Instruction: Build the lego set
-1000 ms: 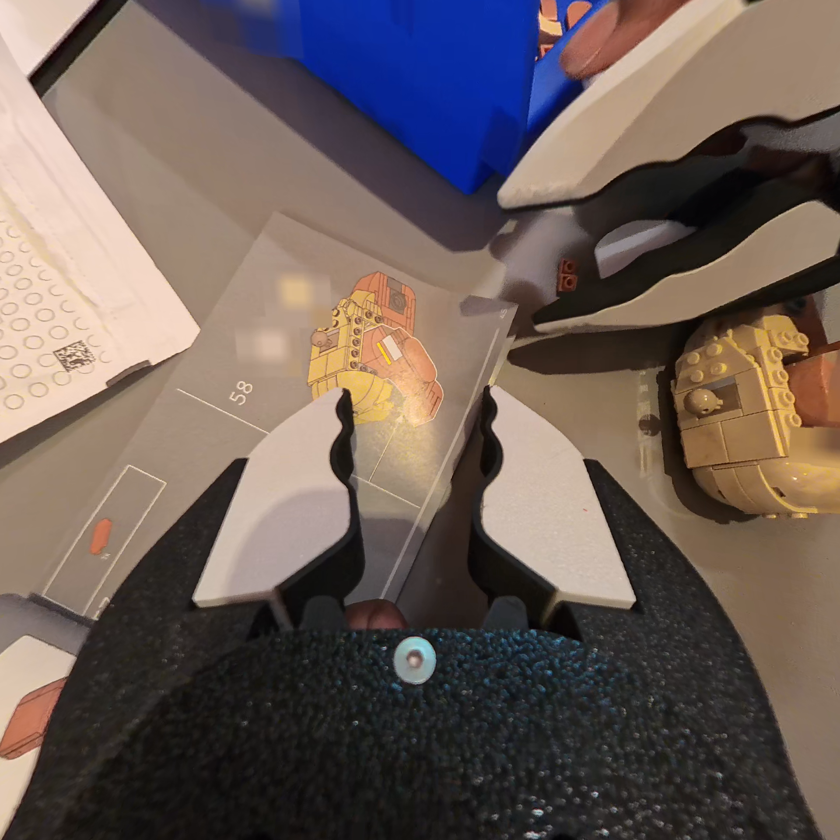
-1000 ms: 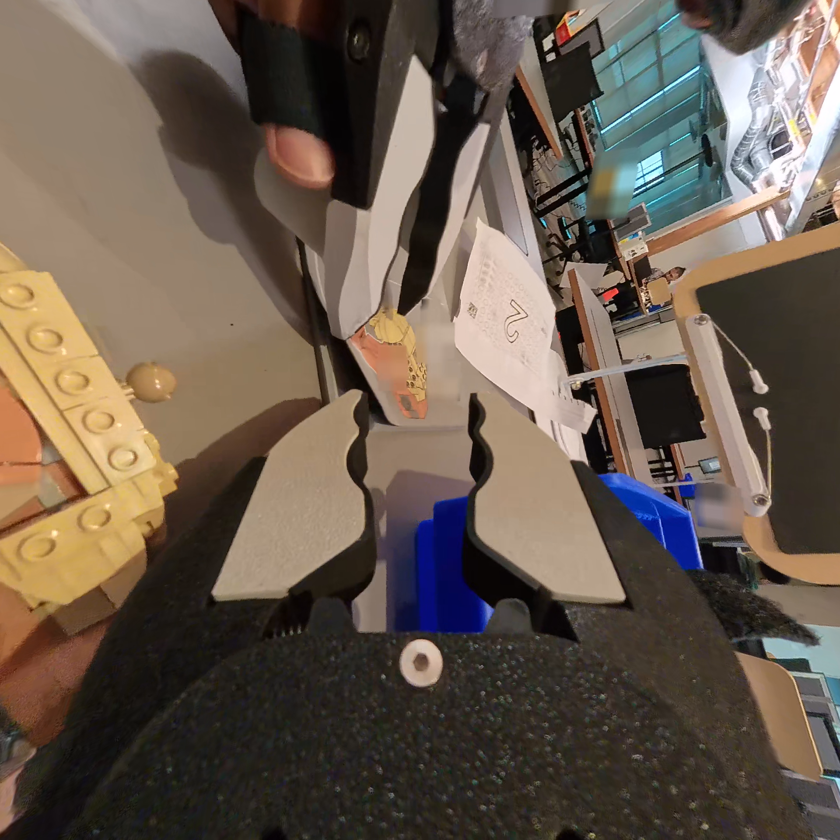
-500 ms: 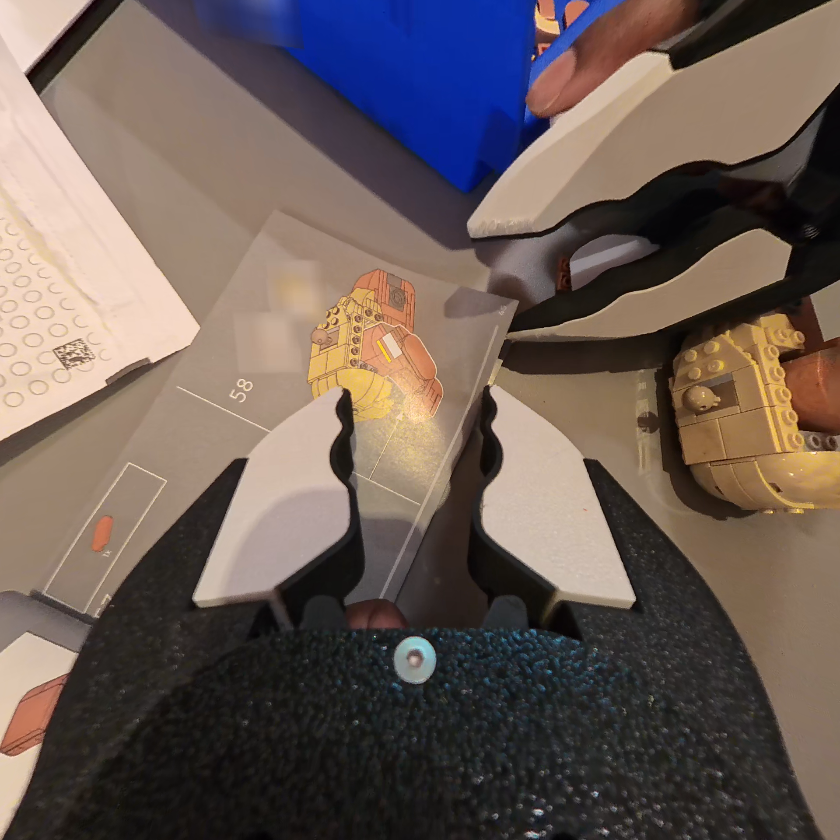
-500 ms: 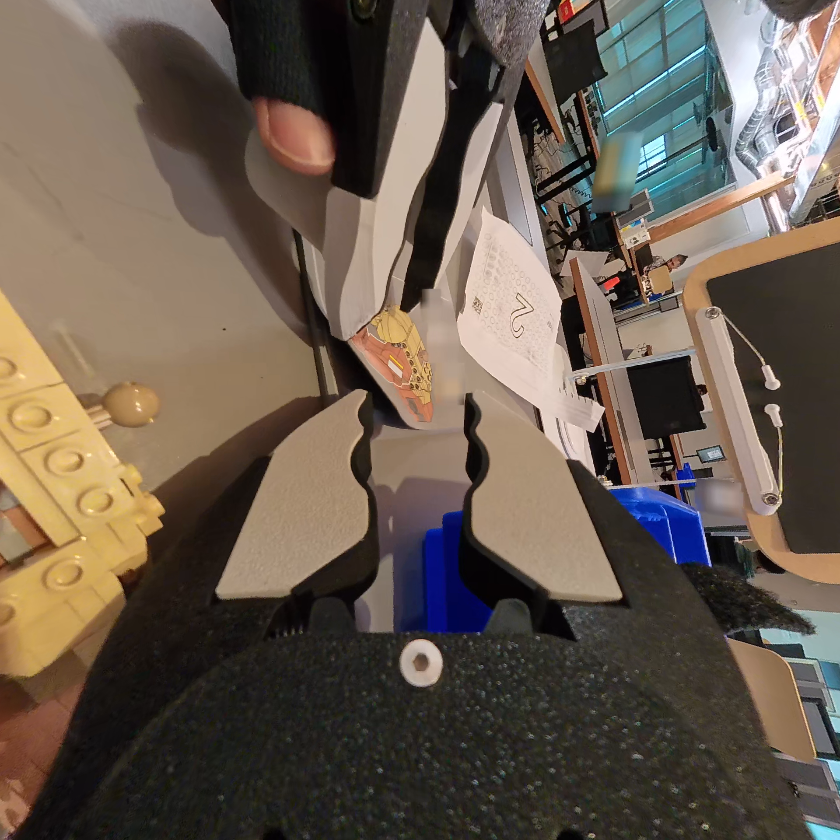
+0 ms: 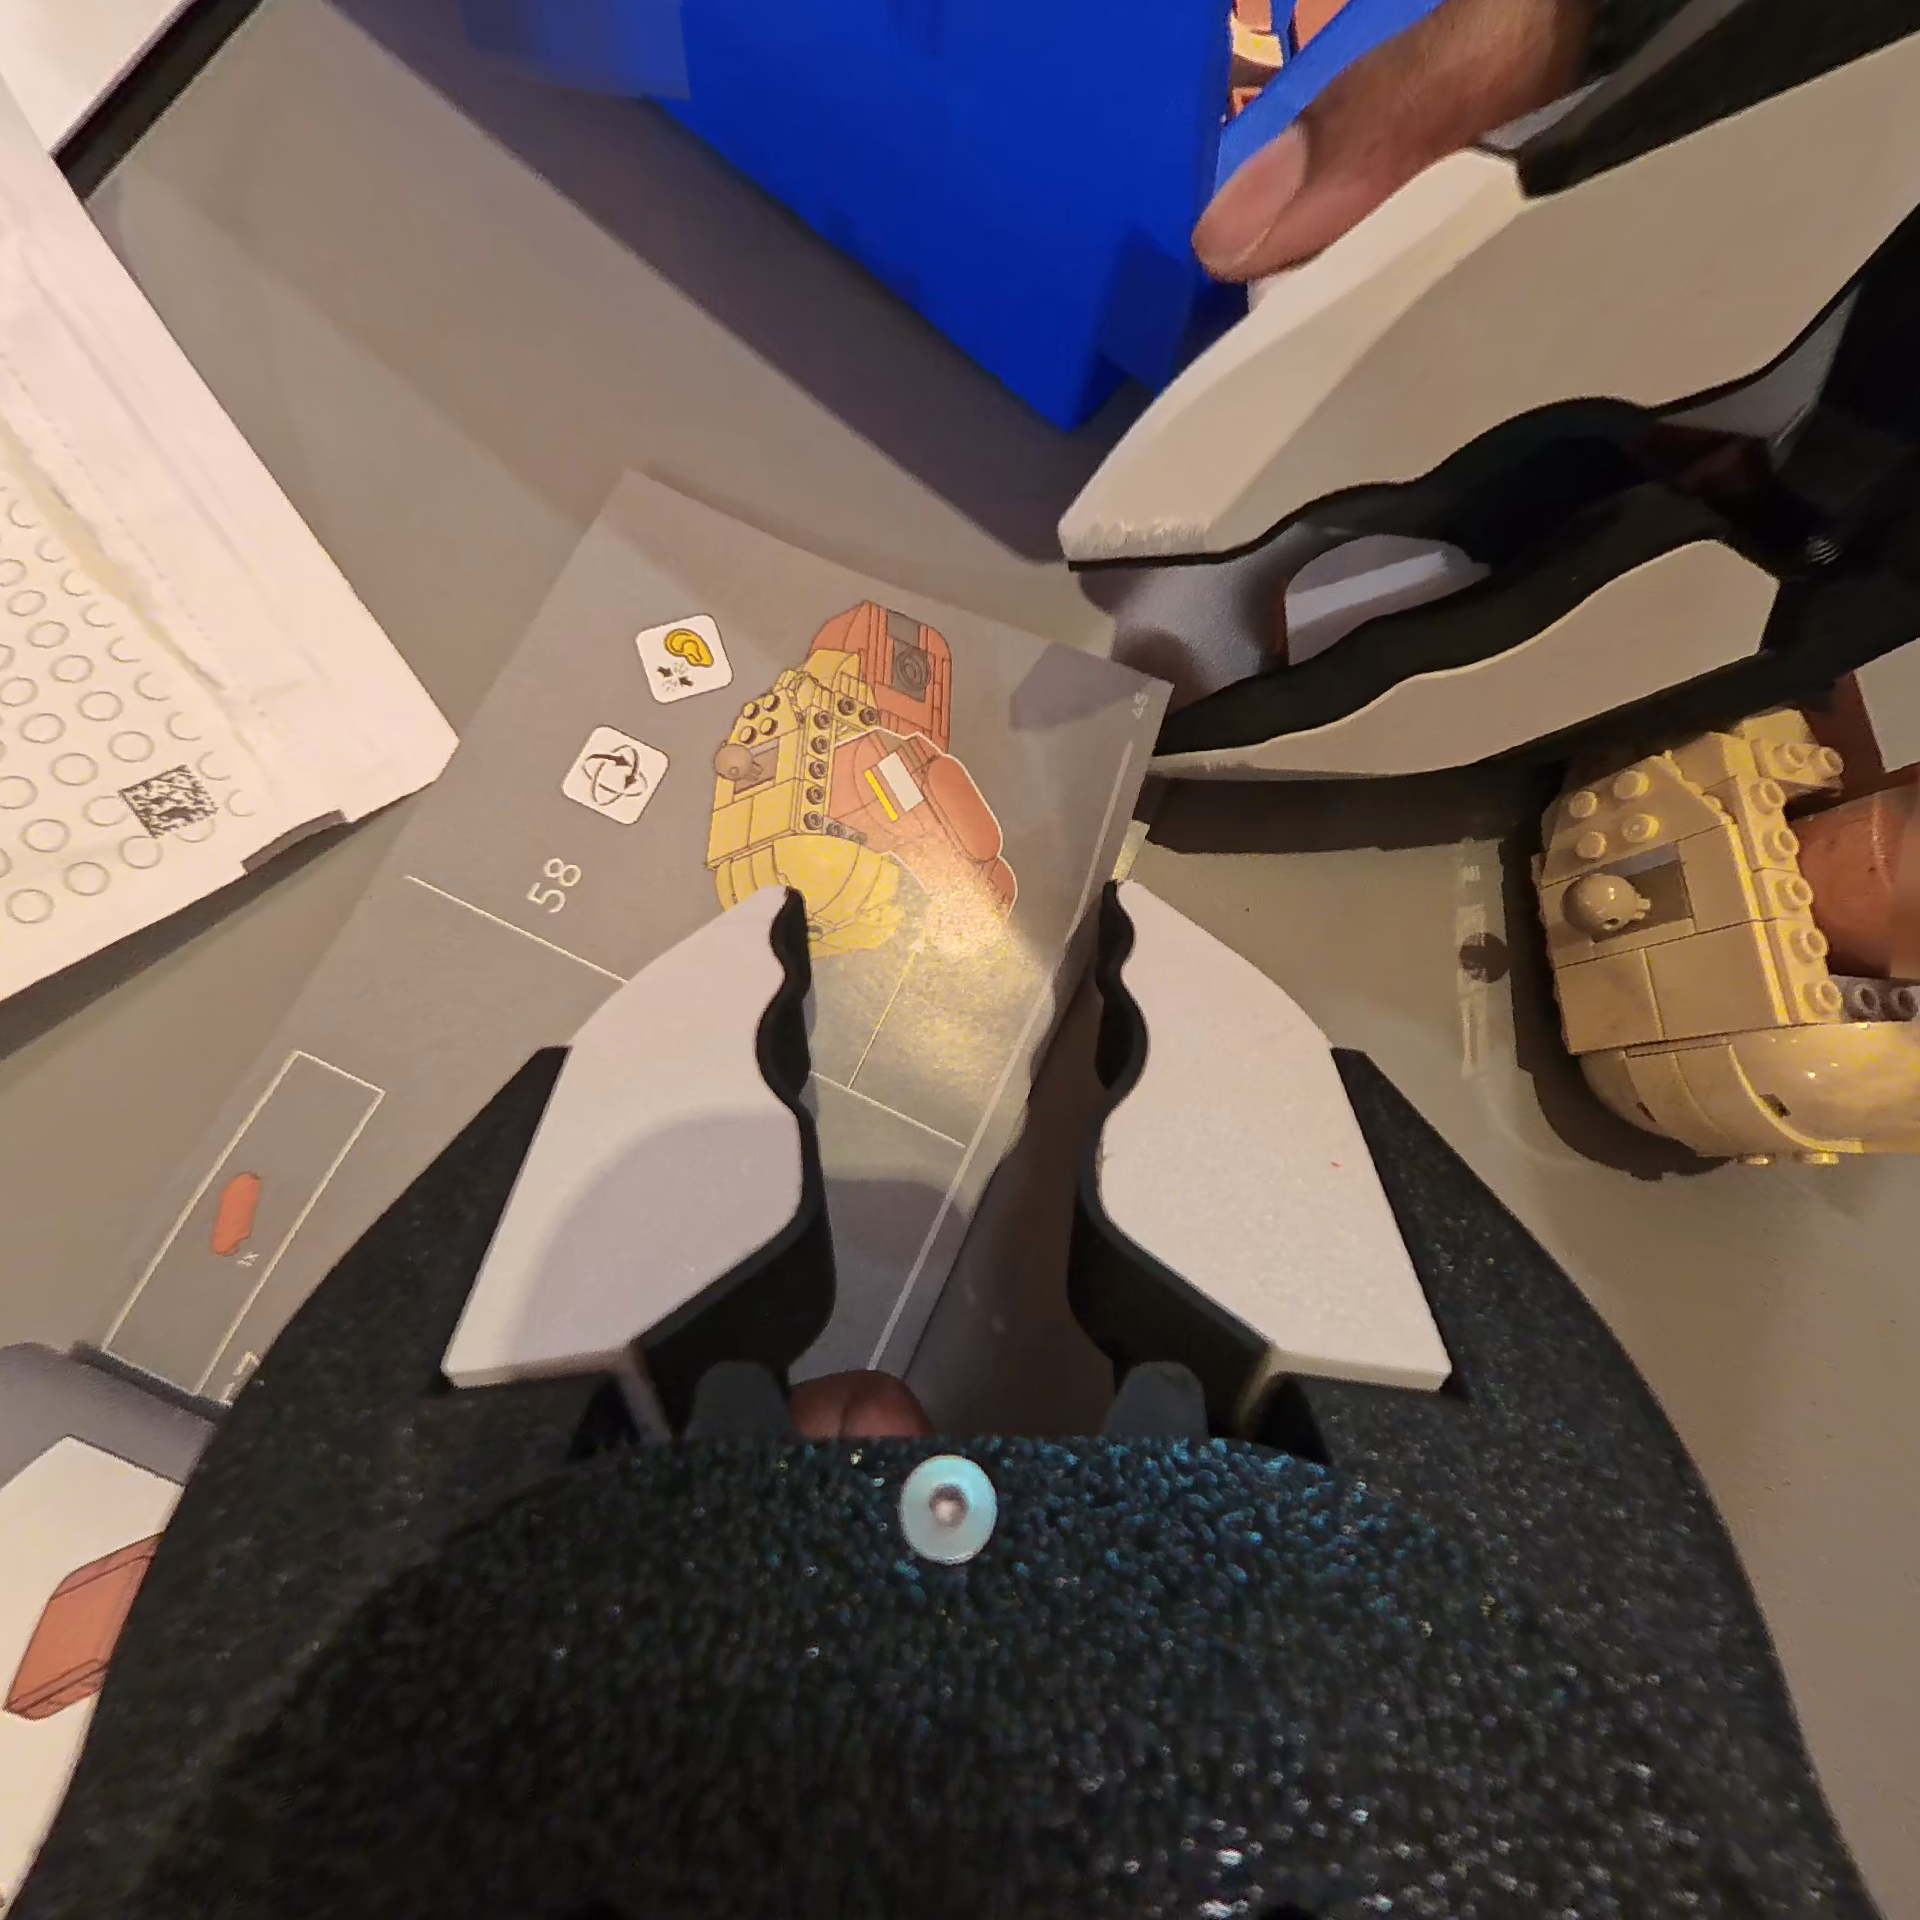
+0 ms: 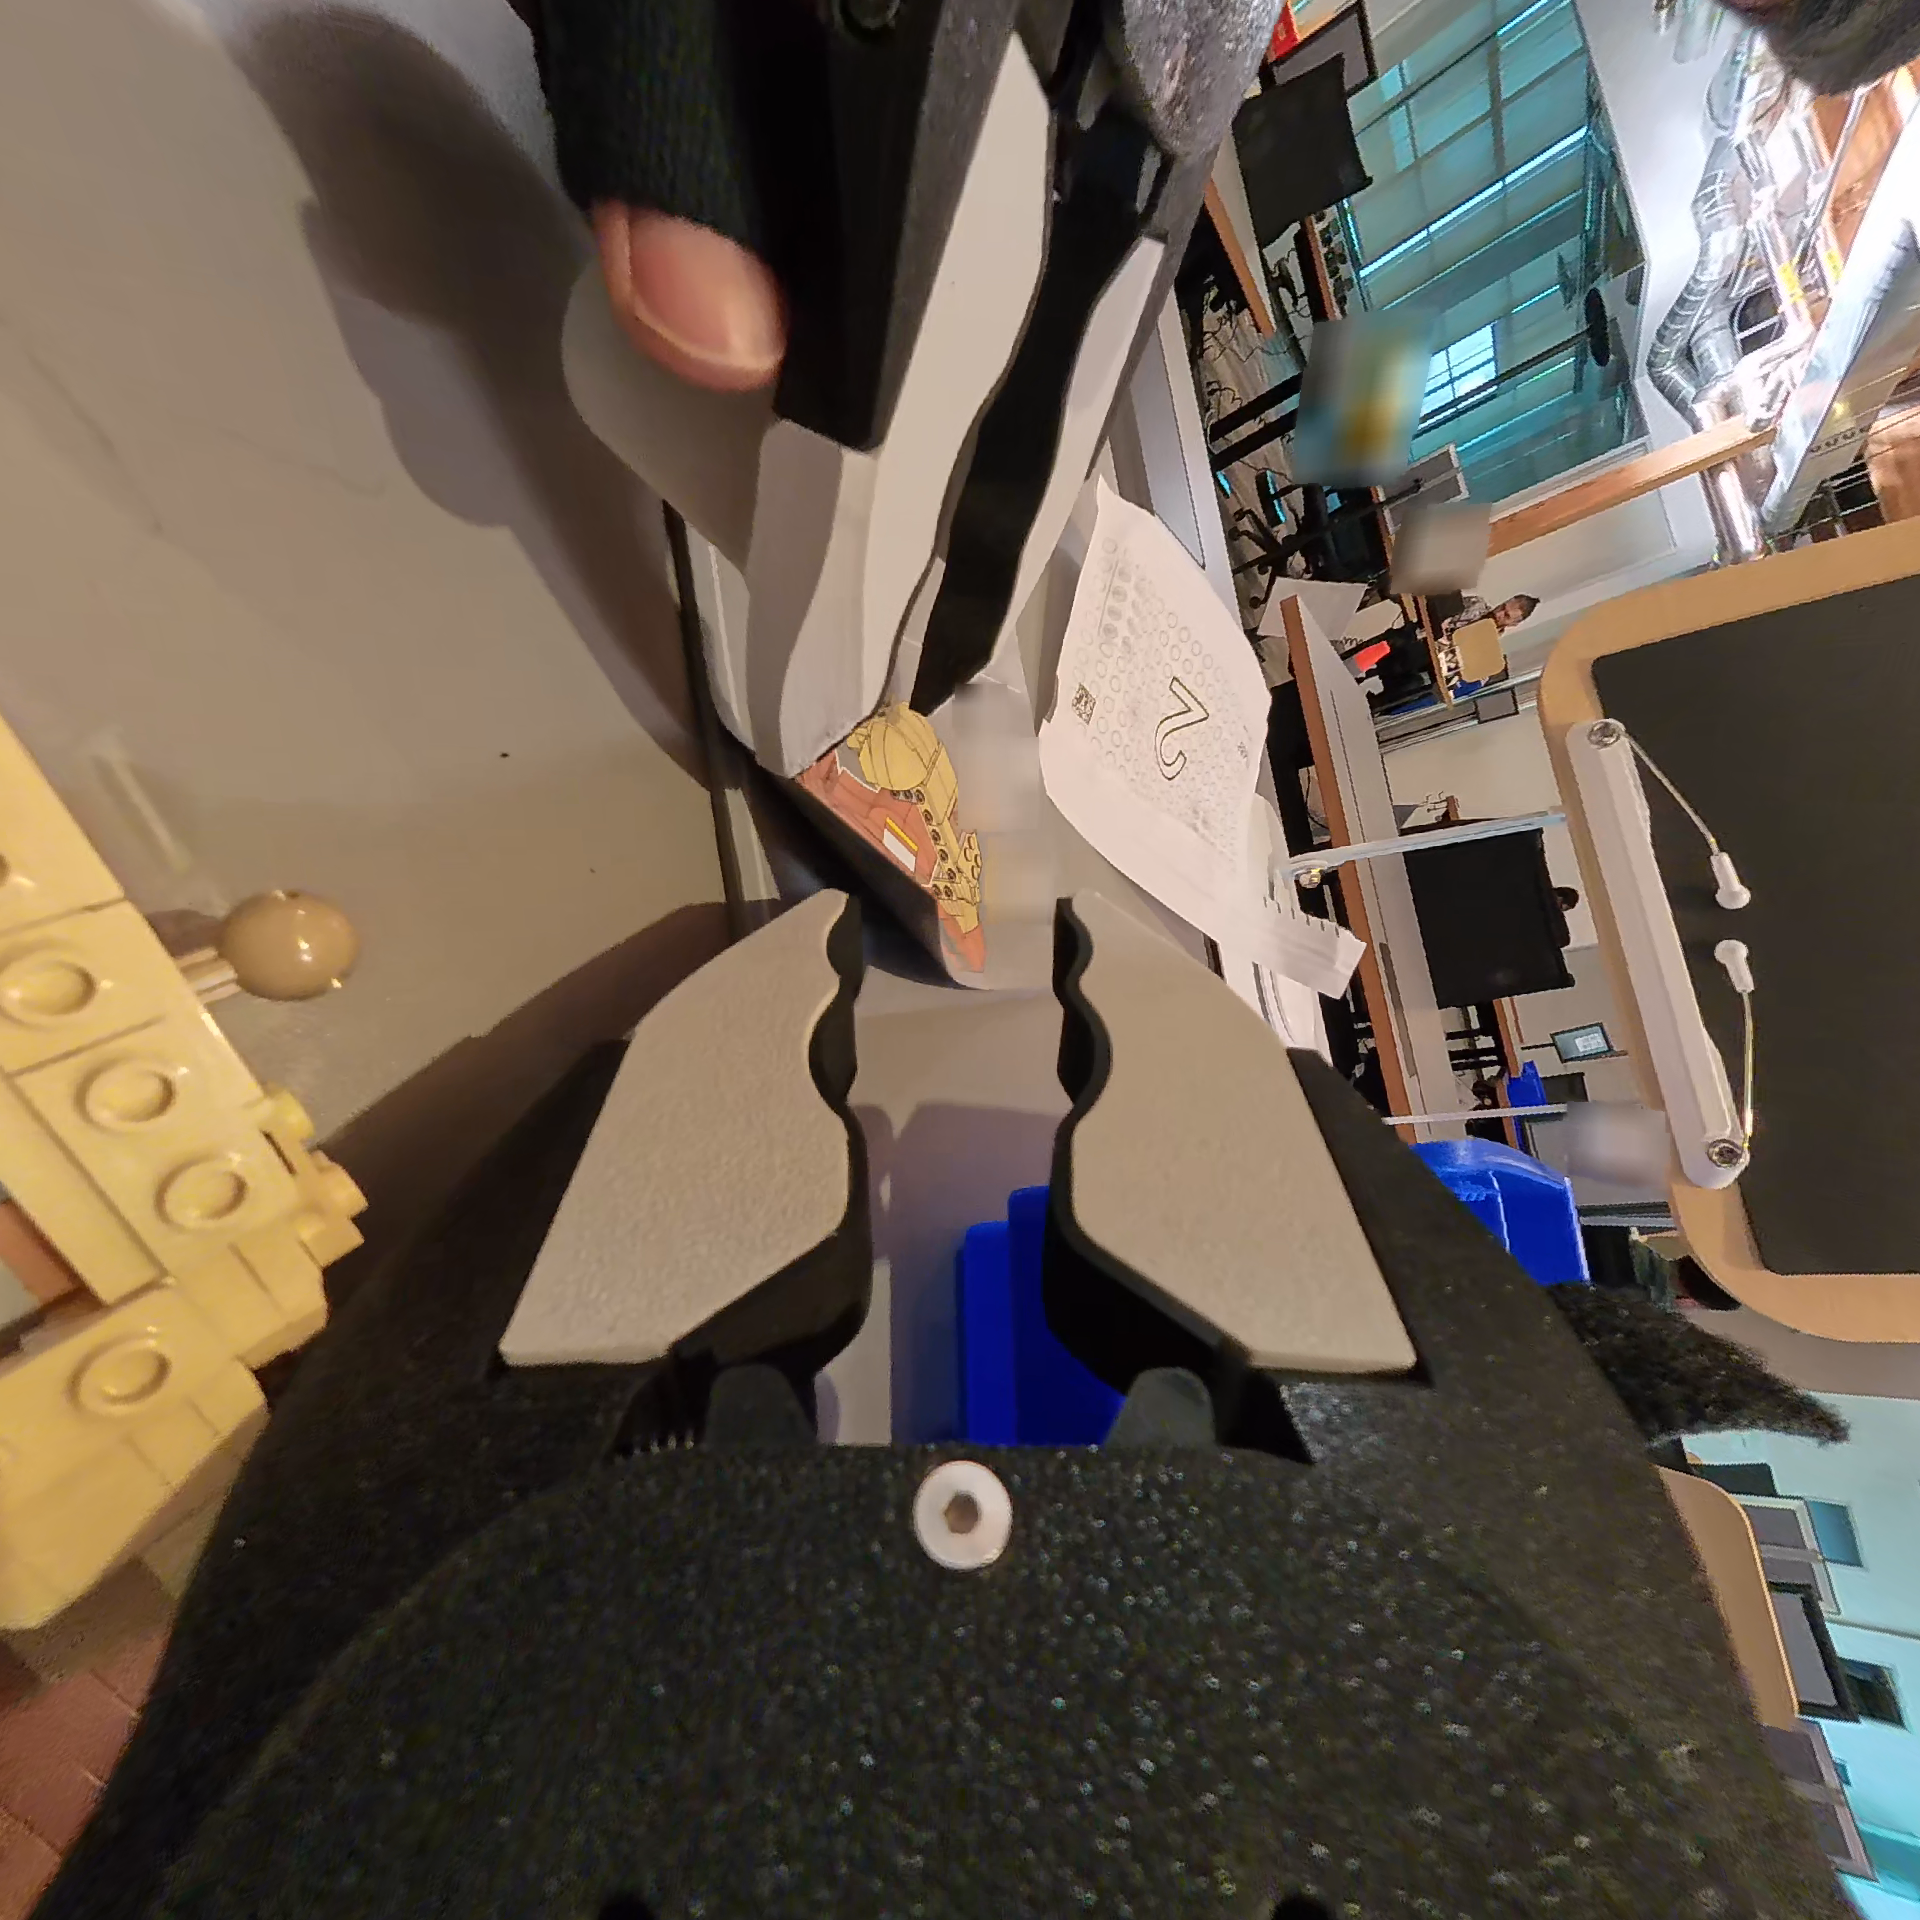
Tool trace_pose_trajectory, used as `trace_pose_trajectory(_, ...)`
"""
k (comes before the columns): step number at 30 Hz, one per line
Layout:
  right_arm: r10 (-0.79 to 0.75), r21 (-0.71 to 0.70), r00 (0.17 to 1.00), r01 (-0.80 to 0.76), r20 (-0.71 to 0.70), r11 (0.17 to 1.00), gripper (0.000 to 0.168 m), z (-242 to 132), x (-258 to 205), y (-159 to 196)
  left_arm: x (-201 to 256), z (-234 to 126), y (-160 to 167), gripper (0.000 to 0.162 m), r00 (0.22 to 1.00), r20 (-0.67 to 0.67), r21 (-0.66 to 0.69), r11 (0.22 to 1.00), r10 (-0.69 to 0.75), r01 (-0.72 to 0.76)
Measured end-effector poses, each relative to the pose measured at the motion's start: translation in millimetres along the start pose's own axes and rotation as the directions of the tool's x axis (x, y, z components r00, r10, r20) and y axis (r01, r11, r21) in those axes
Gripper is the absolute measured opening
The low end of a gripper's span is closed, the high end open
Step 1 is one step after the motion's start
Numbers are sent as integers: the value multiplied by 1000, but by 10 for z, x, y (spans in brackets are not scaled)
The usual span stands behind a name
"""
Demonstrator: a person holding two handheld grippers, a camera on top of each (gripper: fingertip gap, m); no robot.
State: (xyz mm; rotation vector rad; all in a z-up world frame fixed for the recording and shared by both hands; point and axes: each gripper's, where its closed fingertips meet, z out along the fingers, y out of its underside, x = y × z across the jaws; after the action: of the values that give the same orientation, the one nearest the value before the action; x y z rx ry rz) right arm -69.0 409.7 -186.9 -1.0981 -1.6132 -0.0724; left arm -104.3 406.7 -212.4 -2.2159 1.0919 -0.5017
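The tan and brown lego model [image 5: 1683,935] stands on the grey table at the right; it also fills the left edge of the right wrist view [image 6: 114,1195], with a tan ball piece [image 6: 291,945] sticking out. My left gripper [image 5: 948,904] is open and empty, low over the open instruction booklet [image 5: 582,935]. My right gripper [image 6: 956,914] is open with nothing between its fingers. In the left wrist view the right gripper [image 5: 1153,634] lies sideways just above the model, its tips at the booklet's corner. The left gripper [image 6: 873,717] hangs at the top of the right wrist view.
A blue bin [image 5: 935,156] stands behind the booklet and shows between the right fingers [image 6: 1018,1330]. A white paper bag printed with circles [image 5: 125,675] lies at the left. A thumb [image 5: 1278,197] presses on the right gripper. Desks and windows lie beyond the table.
The right gripper has slid left toward the booklet's corner. The small brown brick seen between its fingers a second ago no longer shows. The left gripper has not moved.
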Motion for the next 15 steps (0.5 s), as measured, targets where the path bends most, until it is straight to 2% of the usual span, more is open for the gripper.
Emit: trace_pose_trajectory(15,4,5,1000,-4,1,1000,33,24,-9,-9,-12,-11,1,51,1000,-4,0,1000,-10,10)
